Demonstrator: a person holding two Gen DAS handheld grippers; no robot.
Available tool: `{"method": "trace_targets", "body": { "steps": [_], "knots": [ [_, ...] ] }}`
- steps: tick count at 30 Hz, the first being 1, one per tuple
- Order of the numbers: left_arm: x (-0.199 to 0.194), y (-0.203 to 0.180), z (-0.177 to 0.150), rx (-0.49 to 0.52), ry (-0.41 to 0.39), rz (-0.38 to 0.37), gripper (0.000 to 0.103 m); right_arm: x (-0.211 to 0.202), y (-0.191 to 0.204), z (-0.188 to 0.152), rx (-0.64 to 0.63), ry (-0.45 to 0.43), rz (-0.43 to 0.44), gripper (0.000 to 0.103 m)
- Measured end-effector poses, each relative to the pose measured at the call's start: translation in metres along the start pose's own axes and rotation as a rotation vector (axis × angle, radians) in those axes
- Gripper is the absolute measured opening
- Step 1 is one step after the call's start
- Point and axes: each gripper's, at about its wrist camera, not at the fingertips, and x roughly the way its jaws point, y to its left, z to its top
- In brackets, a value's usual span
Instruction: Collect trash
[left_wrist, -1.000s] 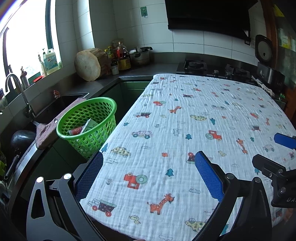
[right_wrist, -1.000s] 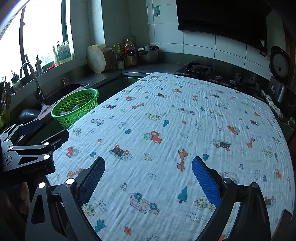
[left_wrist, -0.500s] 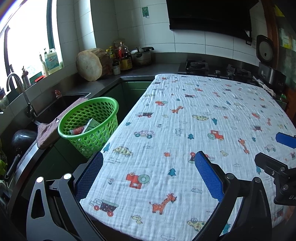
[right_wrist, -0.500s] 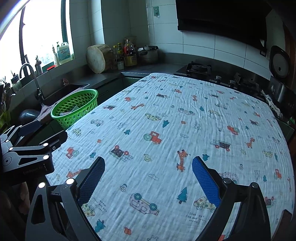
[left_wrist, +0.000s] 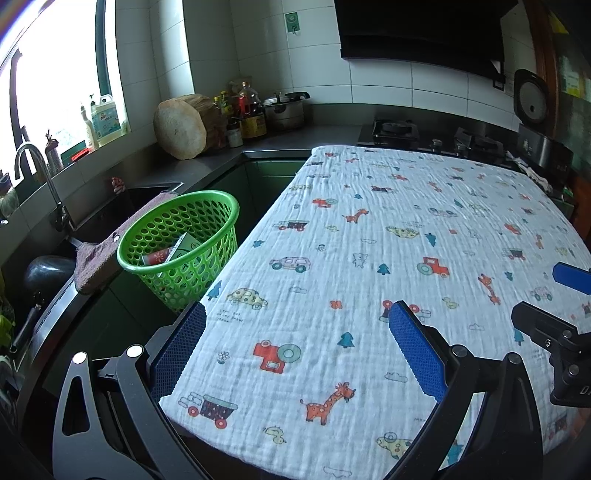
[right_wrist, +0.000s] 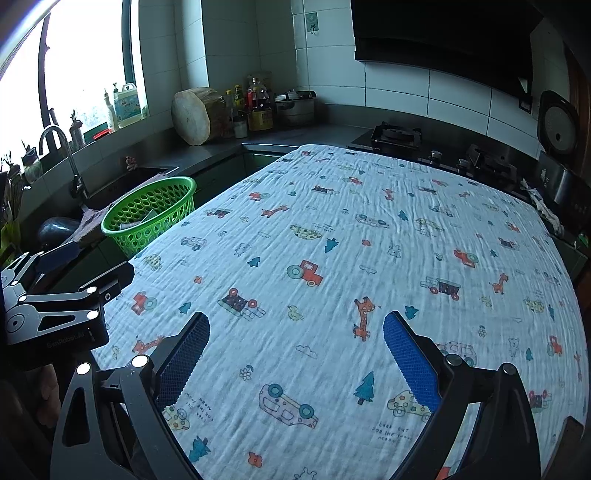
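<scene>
A green perforated basket stands off the table's left edge, beside the sink. Inside it lie a green-and-white carton and a red-and-white wrapper. My left gripper hangs open over the near left corner of the table, nothing between its blue pads. My right gripper is open too, over the near middle of the cloth, and holds nothing. Each gripper shows at the edge of the other's view. I see no loose trash on the cloth.
A white cloth printed with cars, giraffes and trees covers the table. A sink with a tap and a brown rag lie left. Bottles, a round wooden block and a pot line the back counter; a hob sits far right.
</scene>
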Motion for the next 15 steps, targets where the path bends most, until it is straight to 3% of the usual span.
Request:
{"method": "trace_targets", "body": {
  "steps": [15],
  "knots": [
    [-0.0009, 0.0020, -0.0006, -0.001, -0.002, -0.001, 0.098, -0.0007, 0.0010, 0.0007, -0.003, -0.003, -0.003, 0.092]
  ]
}}
